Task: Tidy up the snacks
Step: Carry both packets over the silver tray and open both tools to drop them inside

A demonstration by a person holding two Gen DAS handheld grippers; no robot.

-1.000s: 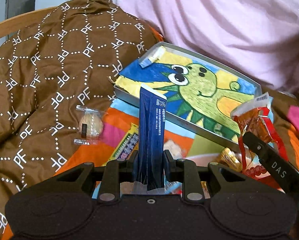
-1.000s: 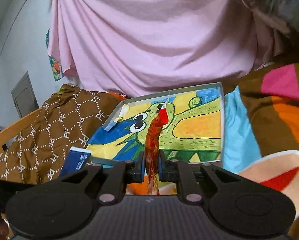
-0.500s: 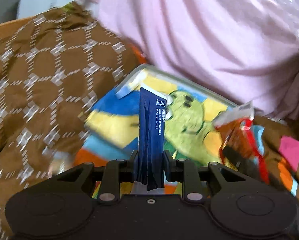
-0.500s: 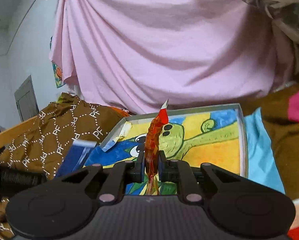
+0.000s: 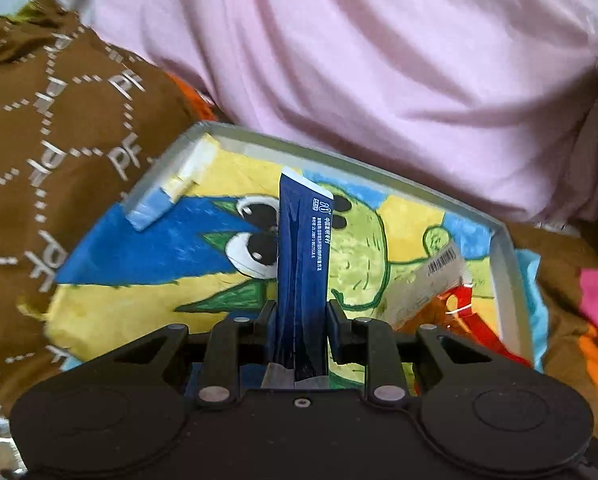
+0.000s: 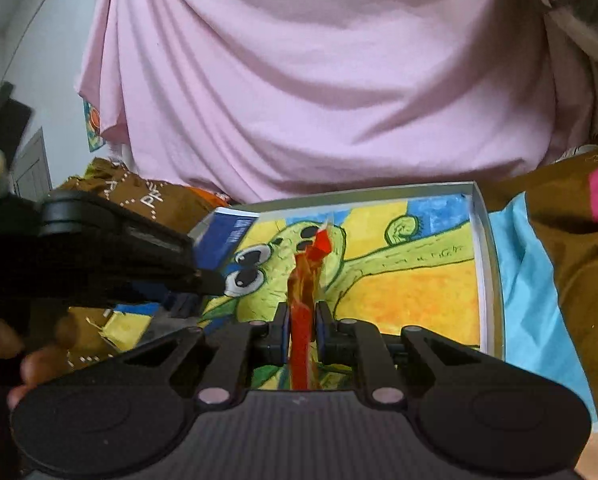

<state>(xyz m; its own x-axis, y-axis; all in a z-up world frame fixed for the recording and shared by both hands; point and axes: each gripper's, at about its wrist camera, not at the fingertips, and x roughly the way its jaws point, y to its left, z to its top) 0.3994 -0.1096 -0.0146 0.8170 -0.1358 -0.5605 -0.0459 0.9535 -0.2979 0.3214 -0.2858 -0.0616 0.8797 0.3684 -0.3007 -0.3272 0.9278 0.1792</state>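
Note:
My left gripper (image 5: 301,312) is shut on a tall dark blue snack packet (image 5: 303,248) that stands upright between its pads, above the shallow box (image 5: 503,264) with a green cartoon creature painted inside. My right gripper (image 6: 302,316) is shut on a thin red and orange snack packet (image 6: 305,280), held edge-on over the same box (image 6: 485,264). In the left wrist view that red packet (image 5: 439,292) shows at the right with its barcode end up. In the right wrist view the left gripper (image 6: 209,282) and the blue packet (image 6: 227,232) come in from the left.
A pink cloth (image 5: 379,60) hangs right behind the box. A brown patterned blanket (image 5: 59,140) lies to the left and striped brown, blue and orange bedding (image 6: 559,280) to the right. A hand (image 6: 23,360) holds the left gripper at the lower left.
Both grippers have moved toward and over the box, each still holding its packet. The loose snacks on the bedding have dropped out of the left wrist view.

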